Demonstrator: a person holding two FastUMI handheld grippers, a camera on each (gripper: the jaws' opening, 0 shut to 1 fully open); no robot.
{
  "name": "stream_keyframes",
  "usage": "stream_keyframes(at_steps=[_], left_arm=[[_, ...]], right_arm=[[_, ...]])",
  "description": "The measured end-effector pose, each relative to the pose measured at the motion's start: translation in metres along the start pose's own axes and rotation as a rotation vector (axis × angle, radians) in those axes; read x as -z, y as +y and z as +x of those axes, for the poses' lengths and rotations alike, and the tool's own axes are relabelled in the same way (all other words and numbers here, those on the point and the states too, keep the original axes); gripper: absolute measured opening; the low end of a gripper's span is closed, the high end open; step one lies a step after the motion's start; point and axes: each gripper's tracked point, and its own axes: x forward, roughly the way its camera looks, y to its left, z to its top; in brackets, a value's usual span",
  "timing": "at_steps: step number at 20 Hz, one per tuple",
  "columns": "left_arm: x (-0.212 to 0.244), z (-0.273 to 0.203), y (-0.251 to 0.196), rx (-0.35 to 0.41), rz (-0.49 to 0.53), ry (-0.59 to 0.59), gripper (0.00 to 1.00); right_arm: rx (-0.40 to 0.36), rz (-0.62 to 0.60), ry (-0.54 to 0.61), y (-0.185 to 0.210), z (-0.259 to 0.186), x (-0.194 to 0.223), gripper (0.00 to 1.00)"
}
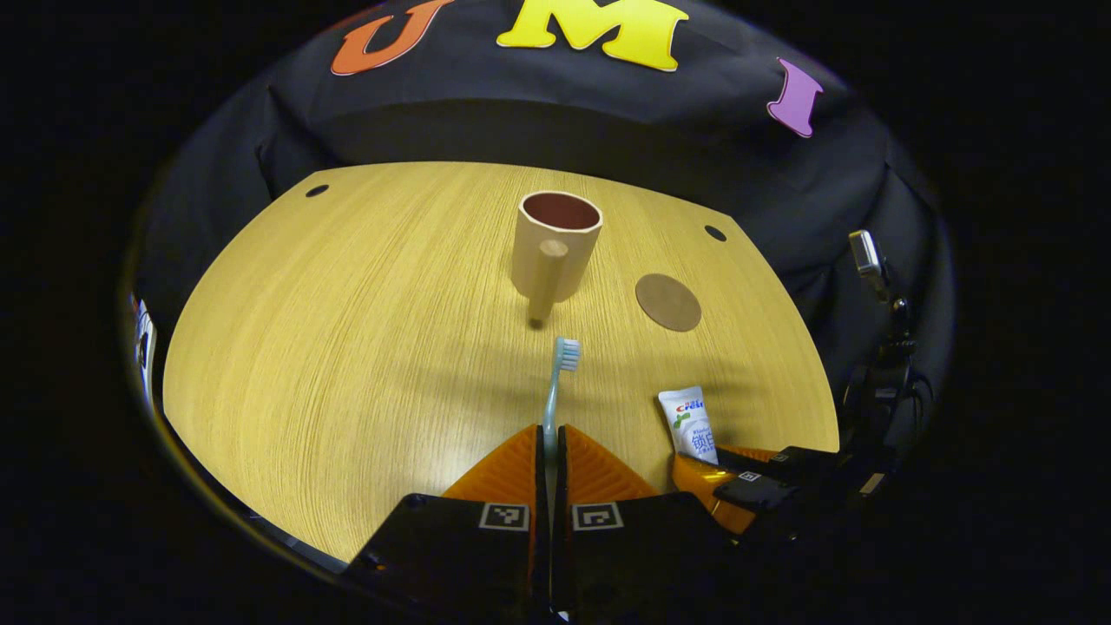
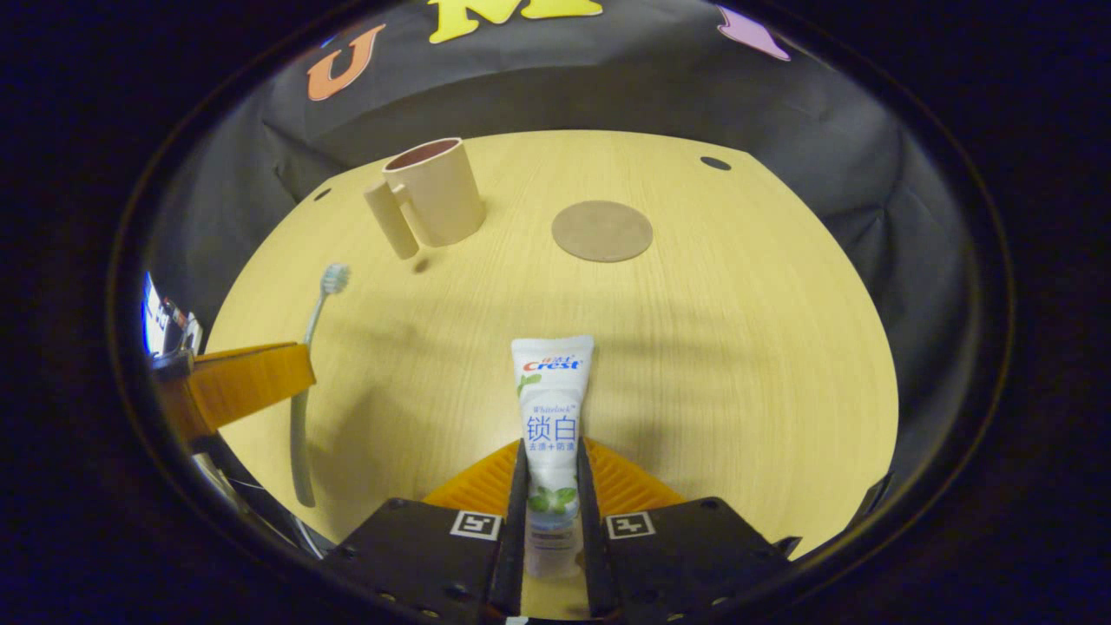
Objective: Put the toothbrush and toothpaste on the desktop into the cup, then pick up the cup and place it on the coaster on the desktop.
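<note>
My left gripper (image 1: 548, 434) is shut on the handle of a pale blue toothbrush (image 1: 555, 382), whose bristled head points toward the cup. The beige cup (image 1: 555, 247) stands upright at the far middle of the wooden table, its handle facing me. A round brown coaster (image 1: 667, 302) lies to the cup's right. My right gripper (image 2: 552, 451) is shut on a white toothpaste tube (image 2: 550, 408), held above the table with its flat end forward. In the right gripper view the cup (image 2: 431, 195), the coaster (image 2: 601, 231), the toothbrush (image 2: 311, 347) and the left gripper (image 2: 252, 378) appear at left.
The wooden table (image 1: 347, 347) has small dark holes near its far corners (image 1: 317, 190). Black cloth walls surround it. A stand with a device (image 1: 868, 260) rises at the right past the table's edge.
</note>
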Motion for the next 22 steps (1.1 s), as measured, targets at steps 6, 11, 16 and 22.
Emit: stream_keyframes(at_steps=[6, 11, 16, 22], left_arm=[[-0.044, -0.001, 0.001, 0.019, 0.004, -0.122, 0.04], [-0.120, -0.014, -0.009, 0.079, 0.004, -0.319, 0.04], [-0.204, -0.026, -0.013, 0.109, 0.024, -0.581, 0.04], [-0.259, -0.009, -0.022, 0.157, 0.039, -0.754, 0.04]], right_arm=[[-0.035, -0.020, 0.000, 0.000, -0.004, -0.003, 0.14], [-0.088, -0.056, -0.083, -0.003, -0.014, -0.016, 0.15], [-0.085, -0.042, -0.140, -0.006, -0.027, -0.028, 0.14], [-0.066, 0.009, -0.152, -0.008, -0.026, -0.029, 0.14]])
